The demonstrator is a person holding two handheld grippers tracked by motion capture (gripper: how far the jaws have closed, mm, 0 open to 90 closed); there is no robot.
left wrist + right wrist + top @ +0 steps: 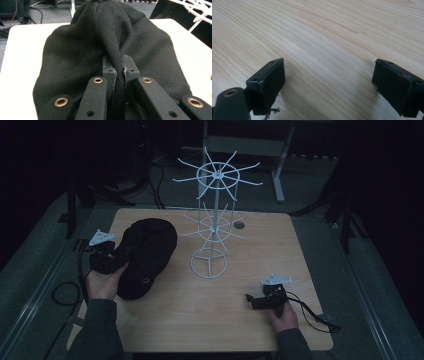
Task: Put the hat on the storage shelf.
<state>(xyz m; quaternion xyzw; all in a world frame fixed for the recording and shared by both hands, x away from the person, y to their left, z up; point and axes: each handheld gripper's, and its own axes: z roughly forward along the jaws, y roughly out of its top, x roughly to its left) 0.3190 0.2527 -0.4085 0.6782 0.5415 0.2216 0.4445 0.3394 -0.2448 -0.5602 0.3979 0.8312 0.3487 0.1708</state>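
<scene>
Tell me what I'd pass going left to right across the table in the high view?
Left tool pinching the black hat → white wire rack → right tool, open, low over the bare wooden table.

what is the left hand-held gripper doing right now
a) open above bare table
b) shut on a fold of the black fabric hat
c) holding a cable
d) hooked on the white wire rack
b: in the left gripper view the left hand-held gripper has its jaws pinched tight on a raised ridge of the black fabric hat, which lies on the light wooden table beside the white wire rack.
</scene>
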